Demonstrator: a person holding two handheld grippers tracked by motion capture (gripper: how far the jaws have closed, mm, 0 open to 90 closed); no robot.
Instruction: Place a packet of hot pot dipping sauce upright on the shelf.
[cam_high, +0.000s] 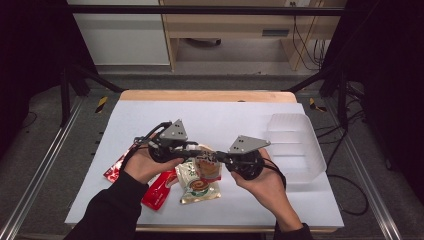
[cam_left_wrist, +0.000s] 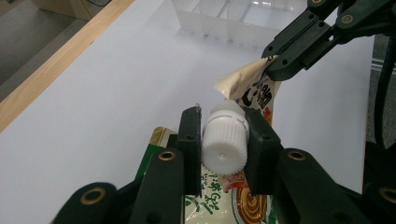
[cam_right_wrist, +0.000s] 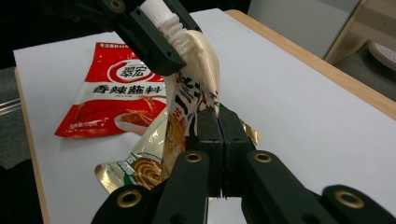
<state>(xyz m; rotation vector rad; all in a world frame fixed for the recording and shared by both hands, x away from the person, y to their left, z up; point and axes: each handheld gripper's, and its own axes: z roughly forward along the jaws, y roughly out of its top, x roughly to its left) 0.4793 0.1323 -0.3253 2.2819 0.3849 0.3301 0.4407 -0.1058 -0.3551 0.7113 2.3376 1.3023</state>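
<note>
Pouch (cam_high: 207, 169) between hand-held grippers, cap (cam_left_wrist: 225, 139) clamped

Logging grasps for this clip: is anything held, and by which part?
Yes, one spouted pouch, held by both. The left gripper clamps its white screw cap; the right gripper pinches the pouch body's edge, lifting it off the table.

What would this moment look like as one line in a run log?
left gripper: shut on white cap | right gripper: shut on spout pouch | pouch: lifted over table
</note>
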